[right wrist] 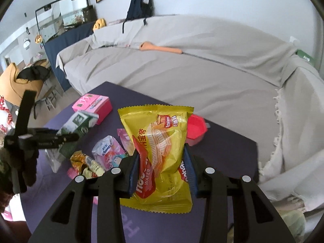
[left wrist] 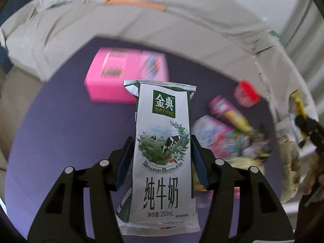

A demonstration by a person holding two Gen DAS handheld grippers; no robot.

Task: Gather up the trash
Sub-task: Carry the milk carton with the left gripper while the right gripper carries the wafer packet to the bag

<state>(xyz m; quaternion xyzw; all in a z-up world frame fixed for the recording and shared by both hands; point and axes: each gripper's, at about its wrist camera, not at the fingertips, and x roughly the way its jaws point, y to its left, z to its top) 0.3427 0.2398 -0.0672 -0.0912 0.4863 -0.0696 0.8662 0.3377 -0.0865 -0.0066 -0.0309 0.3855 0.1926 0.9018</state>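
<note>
Trash is lying all over the purple bench (right wrist: 222,141), and two pieces are being held up above it. The left gripper (left wrist: 161,151) is squeezing a white and green milk carton (left wrist: 162,151) by its sides, and the carton is standing upright between the blue pads (left wrist: 199,162). The right gripper (right wrist: 162,168) is pinching a yellow wafer bag (right wrist: 160,141) around its middle, so the bag is bunching in where the pads are pressing on it.

Down on the bench, a pink box (right wrist: 95,105) is sitting near the far corner. A red tub (right wrist: 195,129) is sitting behind the yellow bag. A pile of little wrappers (right wrist: 101,158) is lying near the middle of the bench, between the two grippers, and a pink tissue pack (right wrist: 110,151) is lying in it. In the left wrist view these things are looking blurry.

A big grey sofa (right wrist: 182,70) is sitting just behind the bench, and a dark backpack (right wrist: 140,4) is leaning on top of it against the wall.
</note>
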